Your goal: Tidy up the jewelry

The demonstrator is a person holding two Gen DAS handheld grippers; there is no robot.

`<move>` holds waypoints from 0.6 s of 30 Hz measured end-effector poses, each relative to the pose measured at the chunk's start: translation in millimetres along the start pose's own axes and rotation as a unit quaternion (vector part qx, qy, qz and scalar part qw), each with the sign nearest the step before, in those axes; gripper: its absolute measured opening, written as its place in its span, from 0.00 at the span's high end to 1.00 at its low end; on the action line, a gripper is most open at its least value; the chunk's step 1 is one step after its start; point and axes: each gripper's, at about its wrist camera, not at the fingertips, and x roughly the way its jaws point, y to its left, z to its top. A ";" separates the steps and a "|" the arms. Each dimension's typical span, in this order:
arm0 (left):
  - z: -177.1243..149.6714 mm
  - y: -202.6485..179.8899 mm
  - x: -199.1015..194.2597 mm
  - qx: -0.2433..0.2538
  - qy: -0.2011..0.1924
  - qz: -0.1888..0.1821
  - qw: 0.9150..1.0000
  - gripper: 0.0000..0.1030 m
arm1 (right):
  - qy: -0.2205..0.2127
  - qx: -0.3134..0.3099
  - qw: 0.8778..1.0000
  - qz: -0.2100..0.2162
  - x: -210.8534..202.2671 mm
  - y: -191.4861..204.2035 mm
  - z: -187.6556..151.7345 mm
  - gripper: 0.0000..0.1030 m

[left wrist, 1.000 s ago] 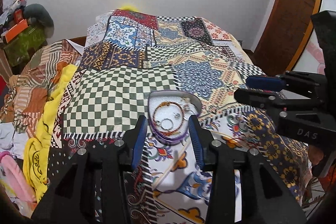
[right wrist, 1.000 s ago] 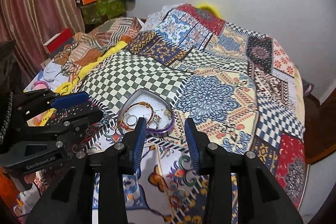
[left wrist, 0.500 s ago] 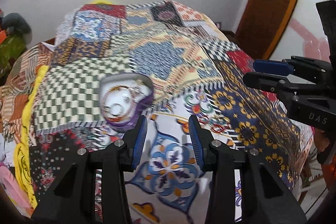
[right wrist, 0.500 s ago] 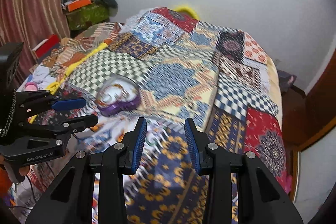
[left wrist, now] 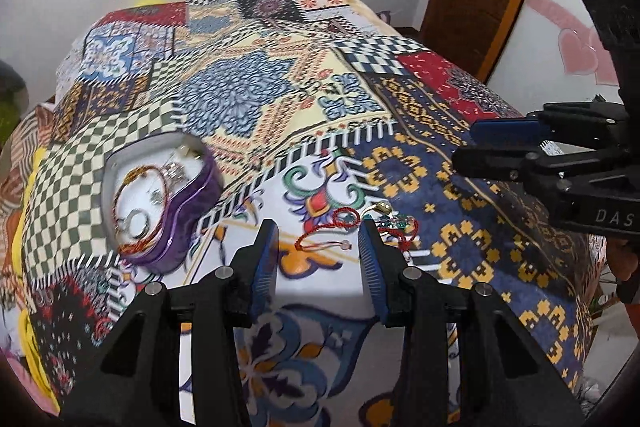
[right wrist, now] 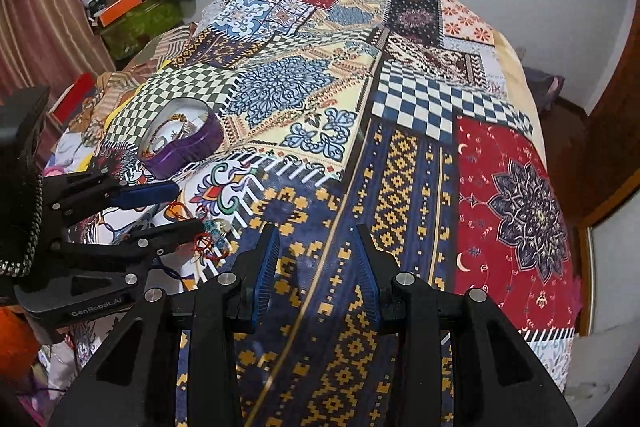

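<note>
Patchwork bedspread [left wrist: 248, 95] fills my view. Heart-shaped purple box [left wrist: 160, 203] already holds bangles. Left gripper [left wrist: 318, 247] jaws apart, empty, over red thread bracelet [left wrist: 340, 227]. Right gripper [right wrist: 316, 259] jaws apart, empty. Pickup step: I must lower left, close on thread, carry to box.

The box [left wrist: 160, 203] near the bed's left edge is blurring in the left wrist view, so its contents are reading only as loops and a ring. The left tool's finger [left wrist: 376, 267] is covering part of the red cord [left wrist: 340, 227] and the beaded piece [left wrist: 394, 223]. In the right wrist view those threads [right wrist: 208, 239] are too small to sort out.
</note>
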 end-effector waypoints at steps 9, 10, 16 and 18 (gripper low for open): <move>4.7 -12.4 5.1 0.012 -0.007 -0.023 1.000 0.98 | -0.005 -0.021 1.000 0.005 -0.1 9.4 -4.7 0.67; 5.1 -13.2 3.6 0.010 -0.009 -0.022 1.000 0.98 | -0.005 -0.023 1.000 0.005 0.1 10.2 -4.8 0.67; 12.5 -4.2 -26.1 -0.019 -0.052 -0.032 0.998 0.98 | -0.006 -0.035 0.999 0.008 -2.5 16.2 -6.3 0.67; 17.6 3.5 -39.5 -0.030 -0.069 -0.033 0.997 0.98 | -0.004 -0.038 0.999 0.010 -0.9 19.5 -4.0 0.67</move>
